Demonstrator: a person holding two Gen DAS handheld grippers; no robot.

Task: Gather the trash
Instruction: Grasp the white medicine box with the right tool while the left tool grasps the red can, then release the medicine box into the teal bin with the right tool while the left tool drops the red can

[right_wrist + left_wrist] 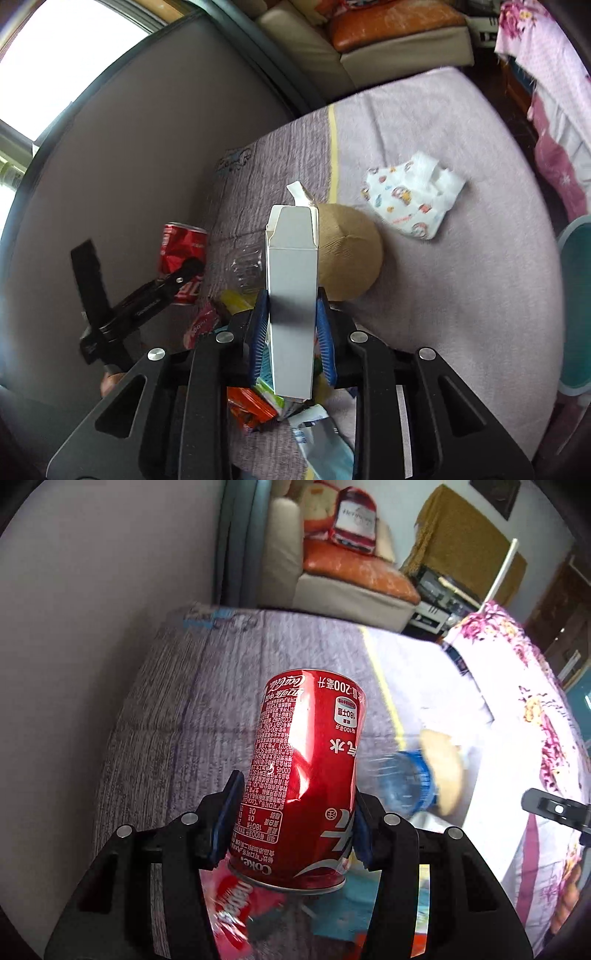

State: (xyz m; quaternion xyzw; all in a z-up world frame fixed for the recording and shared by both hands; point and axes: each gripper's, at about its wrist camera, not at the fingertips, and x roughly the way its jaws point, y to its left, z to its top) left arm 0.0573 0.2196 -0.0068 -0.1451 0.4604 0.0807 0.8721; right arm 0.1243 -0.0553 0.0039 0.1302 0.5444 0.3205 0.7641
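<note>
Grey-lilac bedding (pixel 424 295) with a yellow stripe is covering a bed that runs up to a padded grey headboard (pixel 122 177), with a beige couch and orange cushion (pixel 354 572) sitting beyond its far end.

Over this bed the left gripper (pixel 291 823) is tilting steeply downward and pinching a red cola can (pixel 306 771) between its blue pads (pixel 225 812), which are pressing on the can's lower sides. The can is lying along the gripper's line, its long axis running away from the camera, printed upside down, with one end toward the bedding ahead and the other end back between the fingers. Its wall is showing a dent near the grip.

The right gripper (pixel 291 332) is likewise angling down and squeezing a slim white carton (pixel 291 295) between its blue pads (pixel 325 332). The carton is standing lengthwise out of the jaws, its torn-open flap end pointing away toward the bed.

Just past the carton a tan round cushion-like object (pixel 347 251) is resting on the bedding, and farther right a printed diaper (pixel 413 195) is lying apart from it. A clear plastic bottle (pixel 247 269) is lying left of the carton. Colourful wrappers (pixel 255 406) are lying scattered below both grippers. A floral pink cloth (pixel 535 709) is draping along the right side.
</note>
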